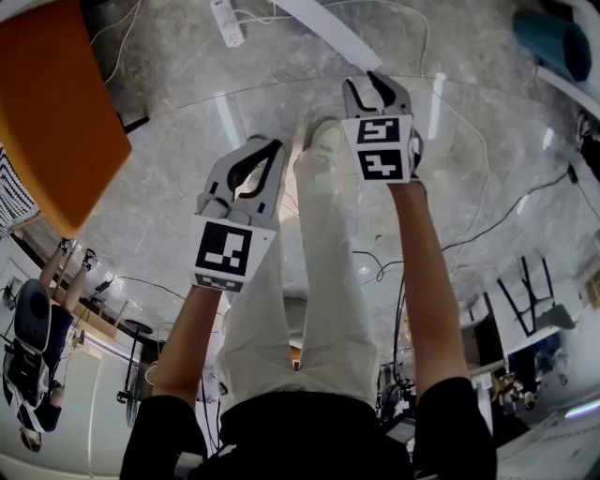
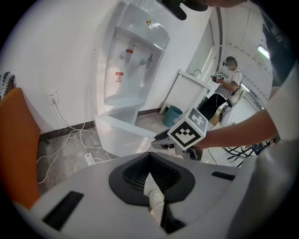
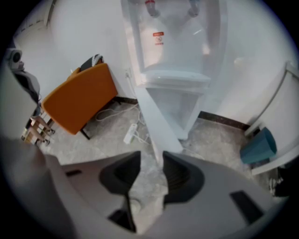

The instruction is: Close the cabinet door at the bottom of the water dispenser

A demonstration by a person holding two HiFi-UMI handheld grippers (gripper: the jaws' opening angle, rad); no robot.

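The white water dispenser (image 2: 135,56) (image 3: 173,42) stands against the wall. Its bottom cabinet door (image 2: 121,133) (image 3: 156,121) stands swung out, and in the head view its free edge (image 1: 323,28) shows as a white strip. My right gripper (image 3: 152,161) (image 1: 377,82) is open with a narrow gap. The door's free edge reaches down just in front of that gap, beside the right pad; I cannot tell if it touches. My left gripper (image 2: 150,156) (image 1: 267,150) is shut on nothing, held lower and to the left, apart from the door. The right gripper's marker cube (image 2: 189,132) shows in the left gripper view.
An orange chair (image 1: 56,112) (image 3: 79,100) leans at the left. A power strip (image 1: 228,21) (image 3: 129,133) and white cables lie on the floor by the door. A teal bin (image 3: 259,145) (image 2: 174,114) stands right of the dispenser. A person (image 2: 229,77) stands far back.
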